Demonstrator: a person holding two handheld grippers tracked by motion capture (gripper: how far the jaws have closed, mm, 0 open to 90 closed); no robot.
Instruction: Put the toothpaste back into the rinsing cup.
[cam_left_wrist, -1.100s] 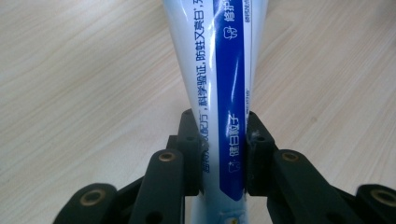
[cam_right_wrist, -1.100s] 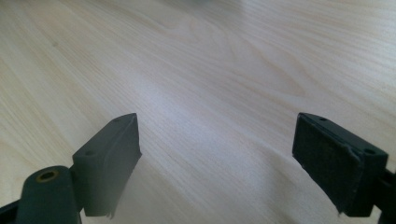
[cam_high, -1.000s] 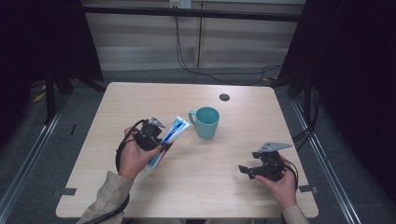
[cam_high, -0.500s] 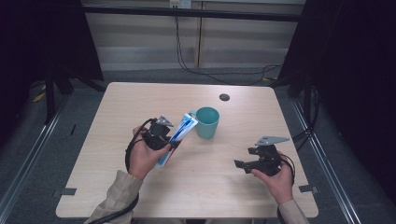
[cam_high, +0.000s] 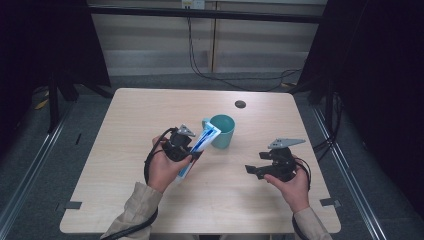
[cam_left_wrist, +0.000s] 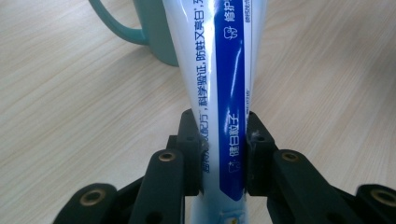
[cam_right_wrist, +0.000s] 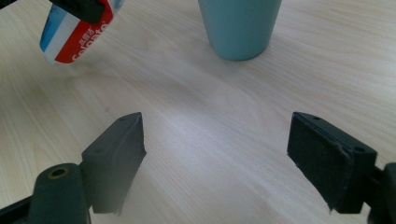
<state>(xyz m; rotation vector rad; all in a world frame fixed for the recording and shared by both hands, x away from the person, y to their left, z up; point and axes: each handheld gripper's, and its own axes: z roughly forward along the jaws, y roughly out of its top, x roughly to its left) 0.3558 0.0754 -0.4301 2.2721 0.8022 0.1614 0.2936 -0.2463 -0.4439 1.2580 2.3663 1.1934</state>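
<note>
Looking down from the high view: left gripper (cam_high: 192, 150) clamps a blue-and-white plastic toothpaste tube (cam_high: 200, 145), tip by the teal ceramic mug (cam_high: 223, 131). Left gripper view: jaws pinch the tube, mug just ahead. Right gripper view: right gripper (cam_right_wrist: 215, 154) wide open, empty, mug beyond.

Your toothpaste tube (cam_high: 198, 148) is white with a blue stripe and printed characters, red and blue at its tail end. It is off the bench, clamped across its lower body between the left tool's (cam_left_wrist: 223, 154) jaws, and slants up toward the mug (cam_high: 223, 131), its top end at the rim. The mug is teal, upright, handle out to one side, near mid-bench.
</note>
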